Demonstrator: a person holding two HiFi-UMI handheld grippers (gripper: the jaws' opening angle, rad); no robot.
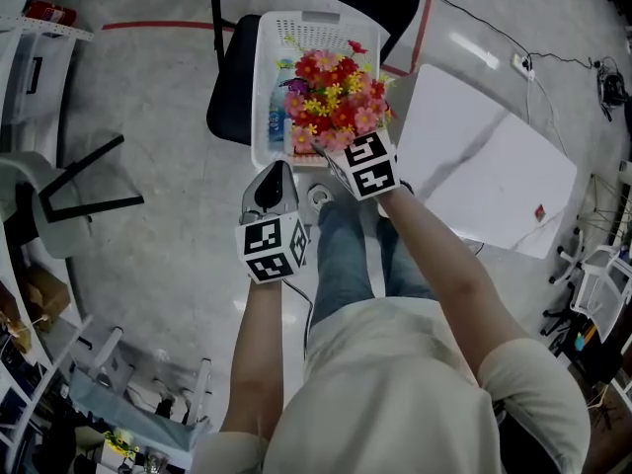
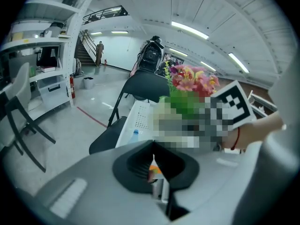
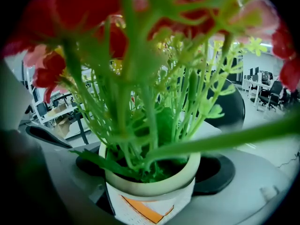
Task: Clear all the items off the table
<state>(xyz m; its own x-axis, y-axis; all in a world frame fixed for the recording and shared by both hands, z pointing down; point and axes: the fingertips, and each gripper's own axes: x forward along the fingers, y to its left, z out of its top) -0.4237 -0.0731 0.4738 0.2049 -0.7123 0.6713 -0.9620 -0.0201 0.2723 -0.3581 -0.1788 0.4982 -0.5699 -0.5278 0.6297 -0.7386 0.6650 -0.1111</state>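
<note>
Clamped flower pot [image 3: 150,184] in right claw [image 1: 331,158] over white basket [image 1: 296,23]. Held left claw [image 2: 157,172] shut, empty. Read nothing on pot's orange-marked label [image 3: 145,211].

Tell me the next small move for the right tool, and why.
Probably lower the flower pot into the white basket before letting go. The right tool is shut on the pot, and its flowers hang over the basket, which holds a bottle.
</note>
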